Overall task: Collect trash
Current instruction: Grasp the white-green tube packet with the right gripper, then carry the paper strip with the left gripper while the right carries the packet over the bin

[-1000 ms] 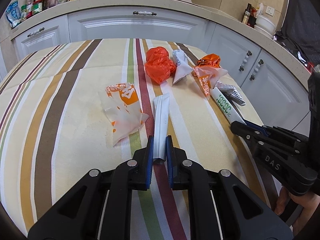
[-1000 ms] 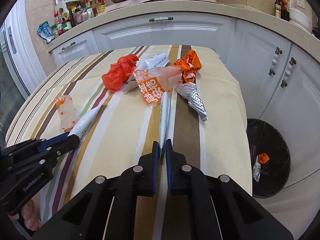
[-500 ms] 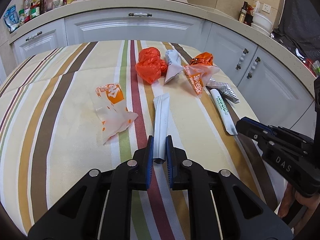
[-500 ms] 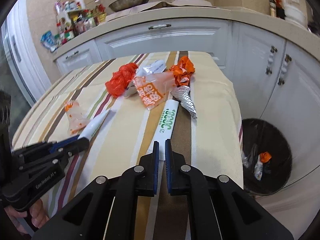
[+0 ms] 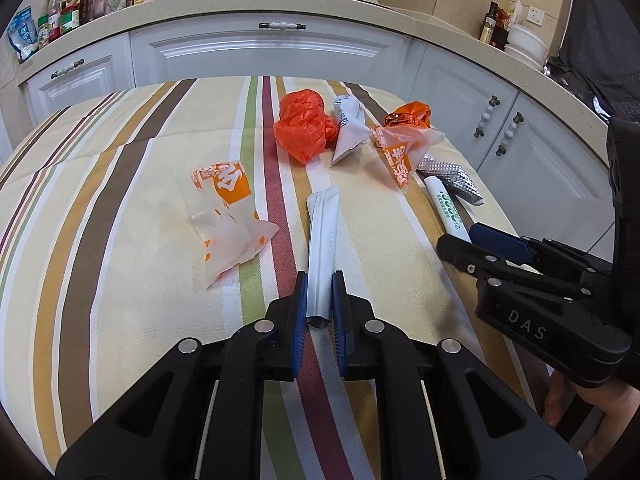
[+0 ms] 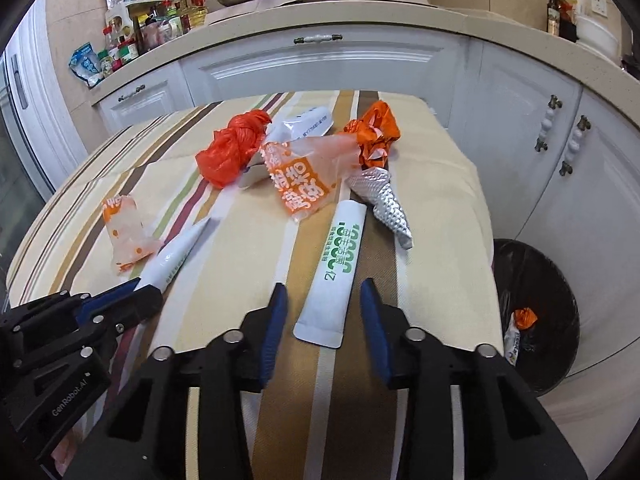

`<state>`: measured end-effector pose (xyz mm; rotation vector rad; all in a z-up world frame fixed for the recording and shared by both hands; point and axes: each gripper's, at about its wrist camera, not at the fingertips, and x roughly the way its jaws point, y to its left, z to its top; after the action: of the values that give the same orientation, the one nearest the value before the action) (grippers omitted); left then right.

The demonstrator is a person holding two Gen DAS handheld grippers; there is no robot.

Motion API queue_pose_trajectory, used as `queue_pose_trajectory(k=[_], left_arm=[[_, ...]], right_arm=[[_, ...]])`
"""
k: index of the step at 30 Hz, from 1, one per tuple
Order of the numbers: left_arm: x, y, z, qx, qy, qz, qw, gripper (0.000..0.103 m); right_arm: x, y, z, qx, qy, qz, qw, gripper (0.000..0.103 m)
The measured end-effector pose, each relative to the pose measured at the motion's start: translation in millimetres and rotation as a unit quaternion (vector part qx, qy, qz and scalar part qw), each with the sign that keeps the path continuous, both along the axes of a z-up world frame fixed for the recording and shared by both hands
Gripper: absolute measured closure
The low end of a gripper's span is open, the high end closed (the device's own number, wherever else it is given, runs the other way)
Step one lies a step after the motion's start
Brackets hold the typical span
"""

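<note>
My left gripper [image 5: 319, 300] is shut on the near end of a long white wrapper [image 5: 323, 236], which also shows in the right wrist view [image 6: 176, 256]. My right gripper [image 6: 323, 304] is open, its jaws on either side of a white wrapper with green print [image 6: 336, 268] that lies flat on the striped tablecloth [image 6: 440, 280]. That wrapper also shows in the left wrist view [image 5: 446, 208]. Farther back lie a red plastic bag [image 6: 234, 150], an orange printed bag [image 6: 304, 176], a silver foil cone [image 6: 384, 204], crumpled orange foil [image 6: 376, 132] and a small orange-white bag [image 6: 124, 232].
A black-lined trash bin [image 6: 536, 320] stands on the floor right of the table, with some trash inside. White cabinets [image 6: 320, 68] curve behind the table. The table's right edge is close to my right gripper.
My right gripper has opened and let go of the green-print wrapper, which now lies flat between its jaws. My left gripper stays shut on the long white wrapper.
</note>
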<state>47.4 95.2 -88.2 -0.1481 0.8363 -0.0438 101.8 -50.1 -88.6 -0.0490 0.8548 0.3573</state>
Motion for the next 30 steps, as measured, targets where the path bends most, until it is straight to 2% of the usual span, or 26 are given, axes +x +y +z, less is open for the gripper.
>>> queue_pose_trajectory(k=[1,9,17,23,30], left_arm=[[0,0,0,-0.001,0.000,0.001,1.0000,0.091],[-1,1,3,-0.004,-0.004,0.002,1.0000,0.091],[-7,-5,16,-0.005,-0.017,-0.003,0.9998,0.091],[-10,-20,29,-0.006,-0.033,-0.016,0.9993,0.091],[-5,-48,41,-0.003,-0.048,-0.043,0.9979,0.091]], right_arm=[[0,-1,0,0.001,0.002,0.004,1.000,0.081],[-10,-7,0,0.009,-0.001,0.007,1.000,0.081],[-27,-21,16,0.024,-0.023,0.007,0.999,0.081],[-36,-40,27,0.027,-0.044,-0.009,0.999,0.081],[-40,-77,32,0.014,-0.065,-0.053,0.996,0.081]])
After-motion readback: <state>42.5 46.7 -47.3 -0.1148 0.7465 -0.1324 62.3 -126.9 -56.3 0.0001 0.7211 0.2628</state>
